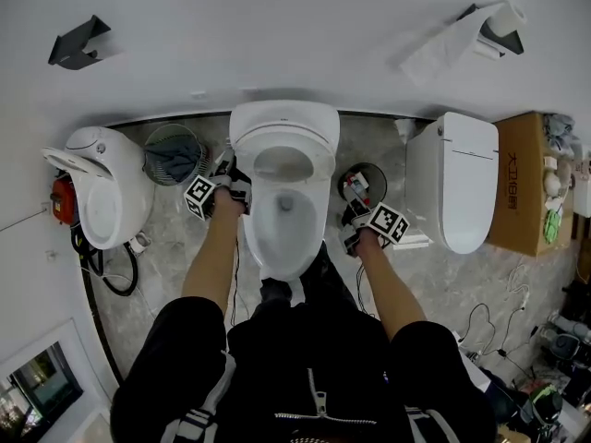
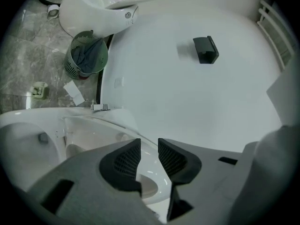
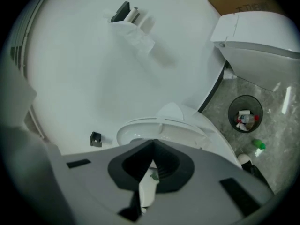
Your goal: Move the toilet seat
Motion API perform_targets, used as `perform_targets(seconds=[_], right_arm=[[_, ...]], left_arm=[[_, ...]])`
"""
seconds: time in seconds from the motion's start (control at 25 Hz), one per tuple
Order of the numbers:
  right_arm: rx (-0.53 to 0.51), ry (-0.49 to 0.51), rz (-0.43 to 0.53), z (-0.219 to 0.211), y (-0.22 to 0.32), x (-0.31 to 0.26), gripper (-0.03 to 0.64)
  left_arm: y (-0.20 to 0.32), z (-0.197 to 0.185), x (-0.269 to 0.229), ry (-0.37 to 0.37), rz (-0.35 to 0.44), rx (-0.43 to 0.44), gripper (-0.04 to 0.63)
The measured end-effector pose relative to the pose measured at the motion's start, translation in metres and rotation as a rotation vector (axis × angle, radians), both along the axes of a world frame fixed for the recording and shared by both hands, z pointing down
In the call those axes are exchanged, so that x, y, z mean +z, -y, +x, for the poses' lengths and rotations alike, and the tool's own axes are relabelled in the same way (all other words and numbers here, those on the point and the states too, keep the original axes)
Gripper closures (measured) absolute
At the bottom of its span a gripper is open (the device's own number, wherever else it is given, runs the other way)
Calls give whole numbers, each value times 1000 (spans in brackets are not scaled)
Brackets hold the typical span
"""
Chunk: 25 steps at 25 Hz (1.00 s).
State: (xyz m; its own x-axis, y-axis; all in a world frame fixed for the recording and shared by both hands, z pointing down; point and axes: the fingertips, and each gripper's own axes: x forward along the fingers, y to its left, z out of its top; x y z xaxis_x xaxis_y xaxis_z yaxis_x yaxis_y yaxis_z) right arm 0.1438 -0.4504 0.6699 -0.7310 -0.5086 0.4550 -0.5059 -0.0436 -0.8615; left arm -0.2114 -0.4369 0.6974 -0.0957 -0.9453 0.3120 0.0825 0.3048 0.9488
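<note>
Our dark jacket (image 1: 305, 377) fills the bottom of the head view, and both forearms reach past it to the toilet (image 1: 284, 238) standing at the back edge of the floor (image 1: 434, 275), against the wall.

The toilet seat (image 1: 319, 150) is tipped up at the rear of the bowl, toward the wall, leaving the bowl open below. The left gripper (image 2: 149, 149) sits at the seat's left side with its jaws apart. A white rim shows in the gap, and we cannot see the pads pressing on it. The right gripper (image 3: 152, 146) hangs low off the bowl's right side, clear of the porcelain, its jaws closed together on nothing.

We judge the step in hand to be taking hold of the seat's edge. To do that well, we should seat the rim deep between the pads, close squarely across its thickness, and only then swing it. The swing should follow the hinge's arc and not pull sideways (a smooth, glossy rim will slip from a shallow pinch). The right gripper can stay out of the seat's path.

A mesh wastebasket (image 2: 88, 55) stands to the left along the wall, a black bin (image 3: 244, 114) to the right, and beyond that a second, closed toilet (image 1: 462, 178).
</note>
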Motion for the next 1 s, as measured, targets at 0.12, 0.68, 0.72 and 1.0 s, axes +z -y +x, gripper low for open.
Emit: perform_targets(seconds=[0.12,0.68,0.72,1.0], right_arm=[[-112,-79,72,-16,-19,-14,615],[-436,-587,792,-93,-100,-129,615],[-436,-589,825,-98,-107,-140,615],[-364,-568,960,-104,-151,-205,615]], left_arm=[[-19,11,-14,118,-17,138,523],[-134,75,-134,1139,19,818,595],[-141,78,-144,1189,39,831,595],[-189,95,-221,1399,185,797,595]])
